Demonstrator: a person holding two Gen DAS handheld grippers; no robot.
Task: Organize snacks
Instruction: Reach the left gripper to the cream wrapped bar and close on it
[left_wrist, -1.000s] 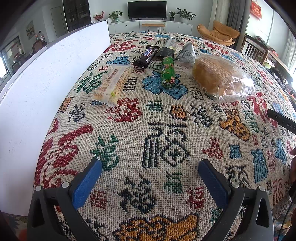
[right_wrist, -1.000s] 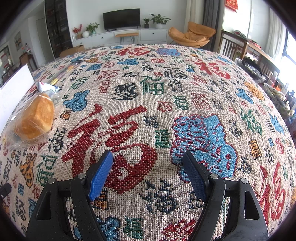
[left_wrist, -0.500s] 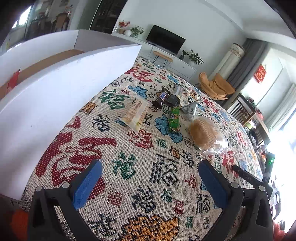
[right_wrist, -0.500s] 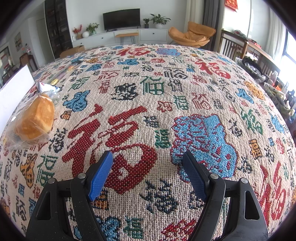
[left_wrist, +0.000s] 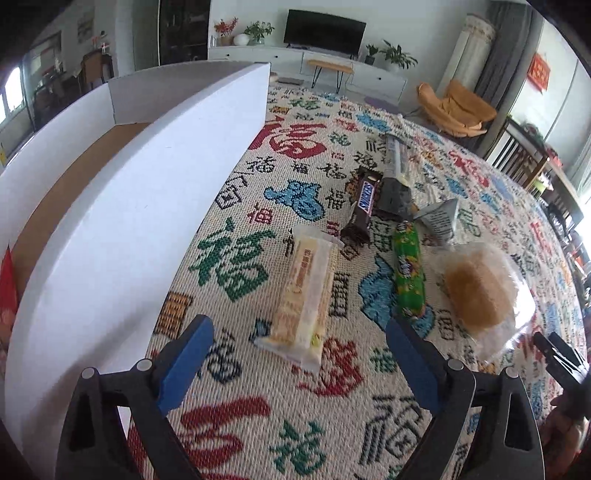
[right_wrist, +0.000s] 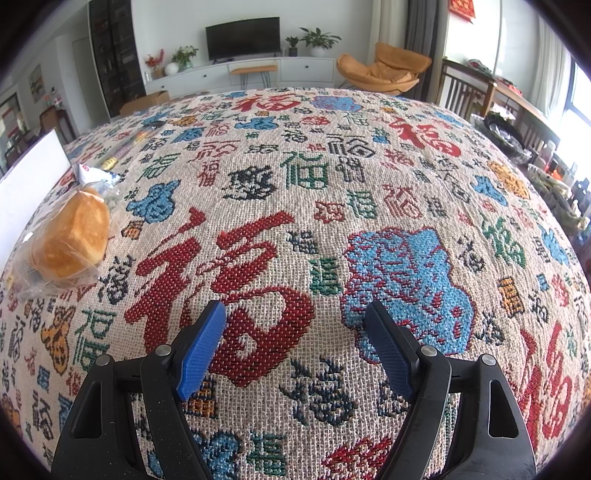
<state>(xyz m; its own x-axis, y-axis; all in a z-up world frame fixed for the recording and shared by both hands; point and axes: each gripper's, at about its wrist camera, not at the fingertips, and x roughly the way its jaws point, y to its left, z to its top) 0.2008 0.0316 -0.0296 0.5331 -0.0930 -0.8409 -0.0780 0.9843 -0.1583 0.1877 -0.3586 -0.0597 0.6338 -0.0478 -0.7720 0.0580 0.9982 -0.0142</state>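
The table is covered with a woven cloth full of red, blue and green Chinese signs. A big white box stands along the left side of the left view, with a brown floor inside; its left end is cut off by the picture edge.

The snacks lie in a bunch at about one o'clock from the left claw. The bread bun sits in a clear bag at two o'clock. The pale wafer pack lies long, pointing from six to twelve o'clock, with its near end between the claw's blue tips. The green roll lies the same way beside it; its writing is too blurry to read. The dark bar reads "SNICKERS" and points up toward twelve. A grey long pack and a small grey pyramid pack have writing too small to read.

The left claw is wide apart and closing, touching nothing. The right claw is spread wide over bare cloth, holding nothing; the bun shows at its ten o'clock.
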